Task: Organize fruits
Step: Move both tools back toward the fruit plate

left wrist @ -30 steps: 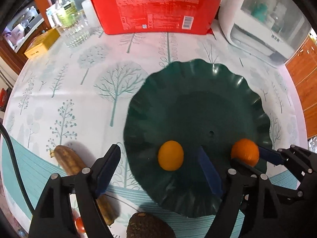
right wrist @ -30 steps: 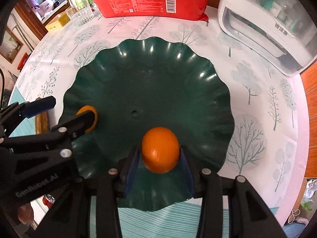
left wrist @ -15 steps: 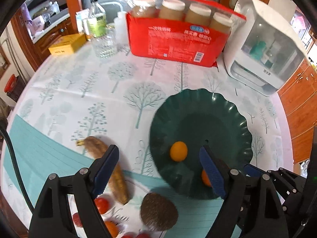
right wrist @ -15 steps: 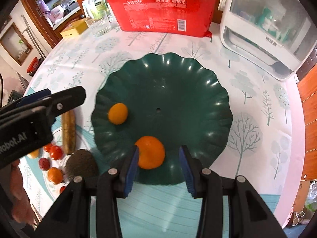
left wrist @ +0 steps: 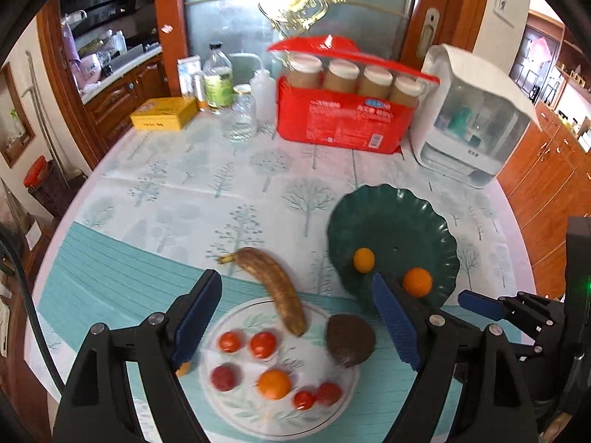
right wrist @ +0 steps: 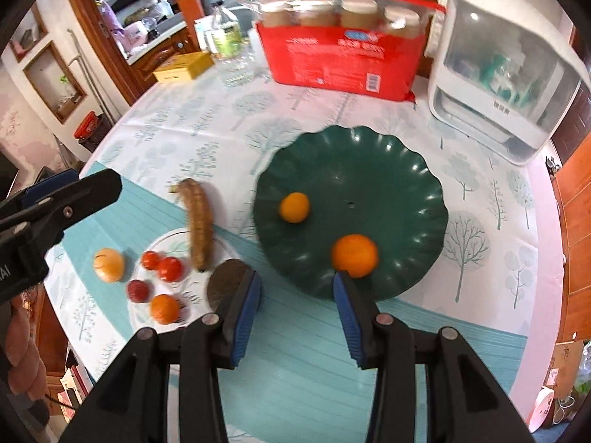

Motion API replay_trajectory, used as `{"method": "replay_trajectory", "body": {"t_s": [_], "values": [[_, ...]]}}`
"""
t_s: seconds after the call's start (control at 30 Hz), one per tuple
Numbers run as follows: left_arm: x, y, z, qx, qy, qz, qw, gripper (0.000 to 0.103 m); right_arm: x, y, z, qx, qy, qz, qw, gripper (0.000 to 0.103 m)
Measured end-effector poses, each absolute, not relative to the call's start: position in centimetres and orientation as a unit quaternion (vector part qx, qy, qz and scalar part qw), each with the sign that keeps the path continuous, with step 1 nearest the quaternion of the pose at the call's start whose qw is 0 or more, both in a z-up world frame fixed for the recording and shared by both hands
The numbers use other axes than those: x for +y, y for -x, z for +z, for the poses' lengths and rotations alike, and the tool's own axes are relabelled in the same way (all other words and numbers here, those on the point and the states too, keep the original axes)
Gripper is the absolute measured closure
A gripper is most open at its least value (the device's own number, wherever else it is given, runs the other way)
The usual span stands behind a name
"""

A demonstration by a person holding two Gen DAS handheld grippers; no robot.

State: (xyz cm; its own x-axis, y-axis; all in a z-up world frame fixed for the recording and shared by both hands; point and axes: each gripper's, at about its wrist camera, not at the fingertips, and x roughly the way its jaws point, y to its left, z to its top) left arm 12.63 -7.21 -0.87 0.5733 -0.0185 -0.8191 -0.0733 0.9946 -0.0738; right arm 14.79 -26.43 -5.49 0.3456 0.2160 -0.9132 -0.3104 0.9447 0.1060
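Note:
A dark green scalloped plate [right wrist: 388, 170] [left wrist: 406, 217] holds a large orange [right wrist: 354, 255] [left wrist: 417, 282] and a smaller orange [right wrist: 294, 207] [left wrist: 364, 260]. A white floral plate [left wrist: 240, 411] [right wrist: 170, 238] carries several red tomatoes [left wrist: 263, 344], a small orange [left wrist: 274, 384] and the end of a brown banana [left wrist: 273, 288] [right wrist: 197, 217]. A dark avocado [left wrist: 351, 339] [right wrist: 225, 282] lies beside it. My left gripper [left wrist: 295, 321] is open and empty above the white plate. My right gripper [right wrist: 297, 310] is open and empty, just in front of the green plate.
A red pack of jars [left wrist: 347, 110], a white appliance [left wrist: 476, 118], bottles [left wrist: 218, 81] and a yellow box [left wrist: 162, 118] stand at the table's far side. A pale round fruit [right wrist: 108, 264] lies left of the white plate. The table edge curves round at the right.
Both grippers have pulled back and up from the green plate. The right gripper has let go of the large orange, which now rests on the plate. The white plate has come into view.

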Motion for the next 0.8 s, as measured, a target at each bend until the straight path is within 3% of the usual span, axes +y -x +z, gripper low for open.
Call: {"method": "replay_trajectory", "body": {"t_s": [0.3,0.8], "values": [[0.0,-8.0,0.6,0.449,0.042,0.057,0.891,0.020,-21.8,-11.3,-3.3,0.529,0.054,0.176,0.829,0.061],[8.7,-3.9,-3.6,0.476,0.046,0.075,0.875,0.020,-12.9,-8.6,-5.0,0.529,0.077,0.199,0.822,0.061]]}}
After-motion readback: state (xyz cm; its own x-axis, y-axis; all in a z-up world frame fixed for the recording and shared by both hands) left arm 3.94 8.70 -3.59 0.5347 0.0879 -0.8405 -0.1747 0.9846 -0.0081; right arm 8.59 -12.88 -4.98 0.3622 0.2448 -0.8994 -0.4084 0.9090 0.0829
